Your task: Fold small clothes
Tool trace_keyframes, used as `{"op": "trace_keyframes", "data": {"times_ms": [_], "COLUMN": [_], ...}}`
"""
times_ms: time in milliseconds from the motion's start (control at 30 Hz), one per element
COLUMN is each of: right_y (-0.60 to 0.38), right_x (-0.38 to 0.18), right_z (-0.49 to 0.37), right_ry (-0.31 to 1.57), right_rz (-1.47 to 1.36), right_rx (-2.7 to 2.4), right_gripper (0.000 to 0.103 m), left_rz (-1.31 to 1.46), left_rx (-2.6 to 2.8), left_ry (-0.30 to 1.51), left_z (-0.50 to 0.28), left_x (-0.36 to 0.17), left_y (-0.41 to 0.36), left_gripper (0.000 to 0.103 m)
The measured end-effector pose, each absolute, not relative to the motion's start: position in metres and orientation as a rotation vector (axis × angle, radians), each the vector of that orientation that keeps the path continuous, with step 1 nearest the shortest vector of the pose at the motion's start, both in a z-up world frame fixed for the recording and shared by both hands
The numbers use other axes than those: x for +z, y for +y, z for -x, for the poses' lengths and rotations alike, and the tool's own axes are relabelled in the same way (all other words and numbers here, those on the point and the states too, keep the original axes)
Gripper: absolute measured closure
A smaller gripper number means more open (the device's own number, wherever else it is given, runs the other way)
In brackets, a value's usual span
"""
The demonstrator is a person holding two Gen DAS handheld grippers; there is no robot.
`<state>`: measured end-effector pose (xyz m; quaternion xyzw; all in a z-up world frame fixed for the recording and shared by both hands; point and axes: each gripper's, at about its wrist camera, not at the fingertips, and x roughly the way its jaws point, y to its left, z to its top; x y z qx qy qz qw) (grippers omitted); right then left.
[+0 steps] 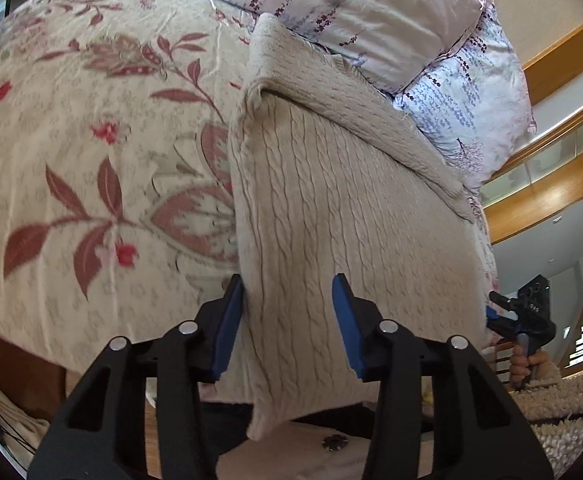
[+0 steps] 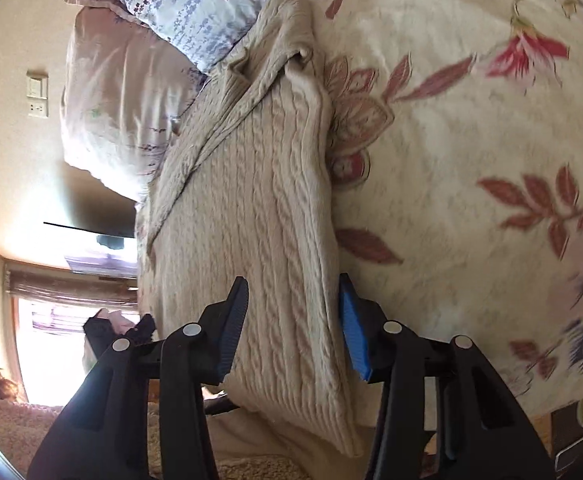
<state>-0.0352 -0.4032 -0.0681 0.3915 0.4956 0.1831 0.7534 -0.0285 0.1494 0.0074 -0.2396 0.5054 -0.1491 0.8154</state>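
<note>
A cream cable-knit sweater (image 1: 331, 208) lies on the floral bedspread (image 1: 91, 160), one sleeve folded across its upper part. Its near edge hangs over the bed's edge. My left gripper (image 1: 287, 320) is open, its blue-padded fingers (image 1: 229, 320) astride the sweater's near left edge. In the right wrist view the same sweater (image 2: 251, 220) runs away from me. My right gripper (image 2: 293, 320) is open, its fingers astride the near hem. The right gripper also shows in the left wrist view (image 1: 507, 316) at the sweater's right edge.
Two pillows with purple print (image 1: 371, 12) lie at the head of the bed beyond the sweater. A wooden railing (image 1: 551, 184) and a shaggy rug (image 1: 563, 408) are on the right. A wall switch (image 2: 37, 94) and bright window (image 2: 59, 340) show in the right wrist view.
</note>
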Motion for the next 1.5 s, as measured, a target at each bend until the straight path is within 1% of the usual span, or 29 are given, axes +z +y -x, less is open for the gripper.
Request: {"op": "trace_keyframes", "data": {"times_ms": [67,167,333,533,600,667,767,933,1067,1267,1500], "right_y": [-0.4,-0.393,-0.385,-0.376,-0.371,-0.367,-0.363,-0.37,-0.372,-0.38,-0.39], "right_x": [-0.073,-0.079,-0.085,-0.085,-0.084,-0.082,-0.068,-0.027,0.002,0.021,0.024], "right_z": [0.04,0.05,0.064,0.072,0.072,0.07,0.06,0.037,0.017,-0.007,-0.023], "right_ry": [1.103,1.146,1.215,1.245,1.255,1.252,1.193,0.988,0.864,0.747,0.691], "right_rz": [-0.871,-0.877,-0.864,-0.838,-0.815,-0.781,-0.733,-0.679,-0.619,-0.615,-0.636], "right_rx": [0.432,0.49,0.552,0.584,0.598,0.61,0.616,0.574,0.519,0.451,0.424], "right_gripper": [0.064,0.068,0.079,0.084,0.088,0.094,0.095,0.095,0.095,0.095,0.095], "left_rz": [0.533,0.571,0.609,0.586,0.556,0.52,0.509,0.603,0.638,0.677,0.647], "left_rx": [-0.333,-0.364,-0.4,-0.449,-0.464,-0.477,-0.502,-0.487,-0.461,-0.451,-0.451], "left_ry": [1.085,1.103,1.135,1.199,1.232,1.257,1.237,1.081,0.985,0.889,0.866], "left_z": [0.034,0.044,0.058,0.062,0.062,0.061,0.056,0.026,-0.002,-0.038,-0.087], "left_x": [0.006,0.003,0.001,0.0,0.0,0.001,0.009,0.037,0.054,0.075,0.089], "left_y": [0.148,0.146,0.143,0.13,0.125,0.122,0.123,0.143,0.157,0.163,0.157], "left_gripper": [0.064,0.069,0.071,0.075,0.081,0.093,0.096,0.096,0.096,0.097,0.097]}}
